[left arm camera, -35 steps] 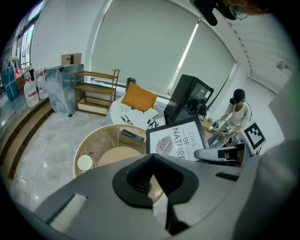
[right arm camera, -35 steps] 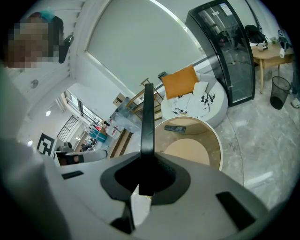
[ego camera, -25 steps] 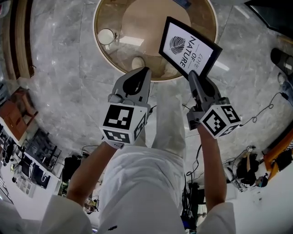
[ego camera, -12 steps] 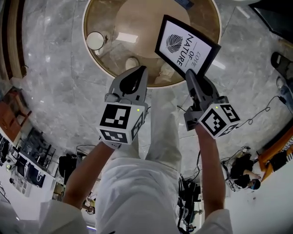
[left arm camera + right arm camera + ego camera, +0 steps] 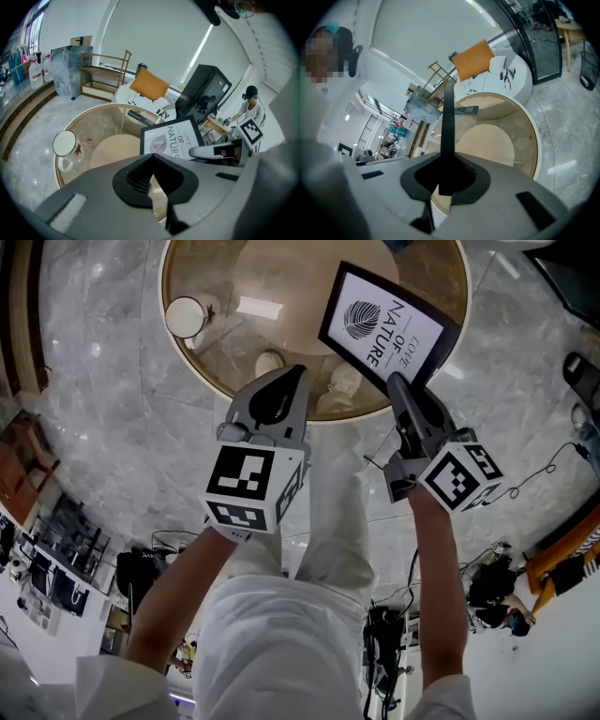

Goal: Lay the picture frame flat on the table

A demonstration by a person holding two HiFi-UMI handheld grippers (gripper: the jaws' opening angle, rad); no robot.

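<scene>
The black picture frame (image 5: 389, 322), with a white leaf print reading LOVE OF NATURE, hangs tilted over the near right part of the round glass table (image 5: 187, 352). My right gripper (image 5: 398, 381) is shut on its lower corner. In the right gripper view the frame (image 5: 447, 126) shows edge-on as a dark upright bar between the jaws of that gripper (image 5: 446, 180). My left gripper (image 5: 298, 371) hovers at the table's near edge, left of the frame, shut and holding nothing. In the left gripper view the frame (image 5: 171, 140) appears beyond the closed tips of my left gripper (image 5: 152, 157).
A white mug (image 5: 185, 317) stands at the table's left rim, and a dark remote (image 5: 465, 110) lies at its far side. Beyond the table are a white sofa with an orange cushion (image 5: 149, 84) and a wooden shelf (image 5: 101, 75). Another person (image 5: 251, 110) sits at the right. Cables lie on the marble floor.
The right gripper has carried the frame slightly forward and to the right over the table. The left gripper has barely moved, and the head view has shifted a little.
</scene>
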